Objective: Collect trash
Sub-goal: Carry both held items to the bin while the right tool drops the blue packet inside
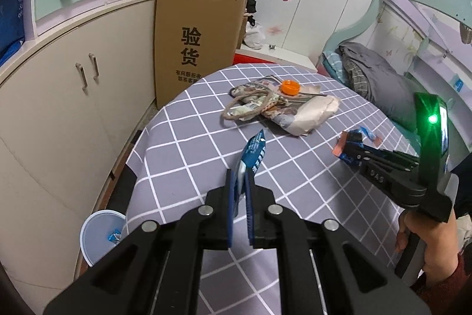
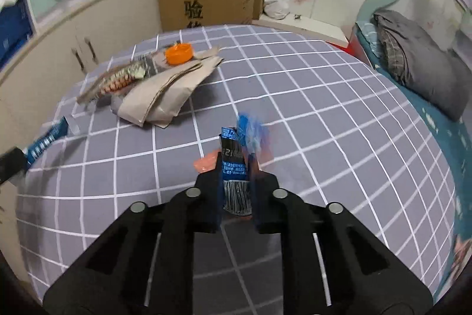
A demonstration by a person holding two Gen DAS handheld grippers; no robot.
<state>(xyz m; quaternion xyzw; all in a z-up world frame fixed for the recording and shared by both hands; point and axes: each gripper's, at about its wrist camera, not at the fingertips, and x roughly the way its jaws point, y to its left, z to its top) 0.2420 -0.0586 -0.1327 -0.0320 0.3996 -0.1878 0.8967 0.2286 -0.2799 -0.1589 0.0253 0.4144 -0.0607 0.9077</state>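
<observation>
Left wrist view: left gripper [image 1: 240,176] fingers nearly closed, clamped on a blue sachet wrapper [image 1: 254,149]; long axis runs along the fingers, tip pointing up and away toward the paper pile [image 1: 283,108], held above the checked surface [image 1: 183,138]. Orange bottle cap [image 1: 290,87] sits on the pile. White bin [image 1: 98,235] is at the lower left beside the surface, a blue scrap inside. Right gripper [image 1: 351,148] comes in from the right, fingers pinched on a blue-and-orange wrapper [image 1: 354,139], a hand [image 1: 427,238] on its handle.

Right wrist view: right gripper [image 2: 237,164] fingers almost shut on the blue-and-orange wrapper [image 2: 236,167], long axis along the fingers, barcode end nearest the camera, far end blurred. Blue sachet wrapper [image 2: 47,140] shows at the left edge, long axis slanting up-right.
</observation>
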